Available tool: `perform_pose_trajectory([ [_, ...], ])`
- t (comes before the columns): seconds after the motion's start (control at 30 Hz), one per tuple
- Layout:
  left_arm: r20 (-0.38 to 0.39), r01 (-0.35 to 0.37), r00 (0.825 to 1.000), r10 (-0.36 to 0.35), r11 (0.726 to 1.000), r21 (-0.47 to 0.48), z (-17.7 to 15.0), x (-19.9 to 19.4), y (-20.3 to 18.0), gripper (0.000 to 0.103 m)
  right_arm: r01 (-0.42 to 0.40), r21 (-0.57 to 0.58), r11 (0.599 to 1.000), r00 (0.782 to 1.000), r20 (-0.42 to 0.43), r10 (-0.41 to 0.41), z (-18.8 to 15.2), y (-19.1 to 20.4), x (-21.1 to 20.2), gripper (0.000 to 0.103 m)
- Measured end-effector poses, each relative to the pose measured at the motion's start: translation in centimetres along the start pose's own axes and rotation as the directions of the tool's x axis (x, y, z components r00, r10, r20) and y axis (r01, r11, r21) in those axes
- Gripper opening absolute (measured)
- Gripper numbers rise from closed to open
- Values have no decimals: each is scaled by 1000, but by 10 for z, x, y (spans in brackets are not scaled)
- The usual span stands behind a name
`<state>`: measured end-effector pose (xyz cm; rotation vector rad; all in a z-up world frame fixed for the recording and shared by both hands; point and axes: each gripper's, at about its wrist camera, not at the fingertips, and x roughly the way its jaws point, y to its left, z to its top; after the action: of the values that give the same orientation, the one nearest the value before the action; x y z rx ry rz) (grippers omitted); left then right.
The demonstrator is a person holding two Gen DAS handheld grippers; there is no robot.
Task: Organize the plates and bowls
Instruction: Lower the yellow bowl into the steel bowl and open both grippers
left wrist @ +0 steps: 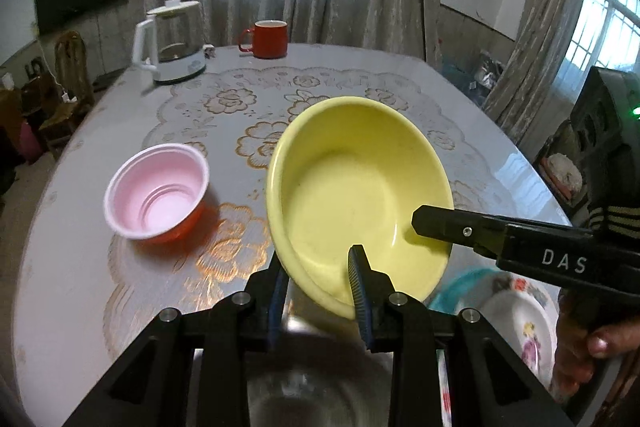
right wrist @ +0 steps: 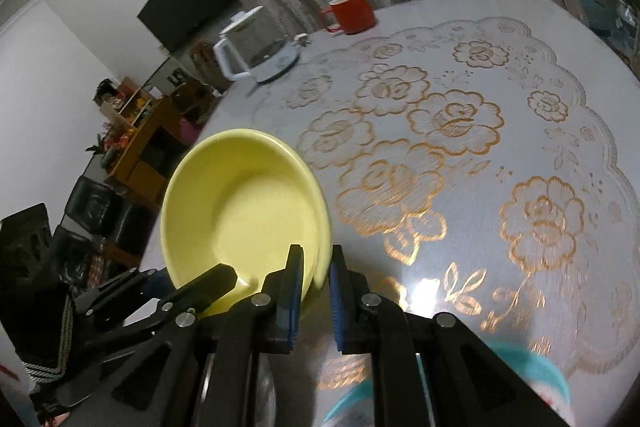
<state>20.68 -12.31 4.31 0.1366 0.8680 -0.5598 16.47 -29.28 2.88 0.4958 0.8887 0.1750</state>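
**Spotter:** Both tongs were nearly shut on the yellow bowl [left wrist: 352,187]. Your left gripper [left wrist: 320,291] had its blue pads pinched across the near rim, one finger inside the bowl, one outside. Your right gripper [right wrist: 316,291] clamped the rim the same way, further round on the right.

**Operator:** So where was the bowl?

**Spotter:** You held it clear of the table [left wrist: 80,267], tipped so its inside faced the cameras. Below it, close to you, lay a flowered plate [left wrist: 524,327] with a teal dish [left wrist: 460,287] under or beside it; I couldn't tell which through the blur.

**Operator:** How did it feel likely to handle?

**Spotter:** I judged it stiff, smooth and glossy, probably slippery at the lip, and breakable if ceramic. You were right to take the rim; the rolled edge gave the pads something to bite.

**Operator:** And further off?

**Spotter:** A pink-lined bowl [left wrist: 160,195] with an orange outside stood on the table to the left, apart from yours. Beyond sat a white kettle [left wrist: 172,47] and a red mug [left wrist: 268,39].
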Motion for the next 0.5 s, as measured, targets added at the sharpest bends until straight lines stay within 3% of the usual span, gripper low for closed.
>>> perform_pose_trajectory([
  [0.3, -10, -10, 1000, 10, 999, -31, -56, -42, 22, 30, -50, -76, 996, 998, -42, 47, -52, 46, -19, 11],
  [0.5, -84, -28, 996, 25, 999, -38, -89, -40, 35, 34, -50, -115, 992, 992, -120, 36, -81, 63, -3, 12],
])
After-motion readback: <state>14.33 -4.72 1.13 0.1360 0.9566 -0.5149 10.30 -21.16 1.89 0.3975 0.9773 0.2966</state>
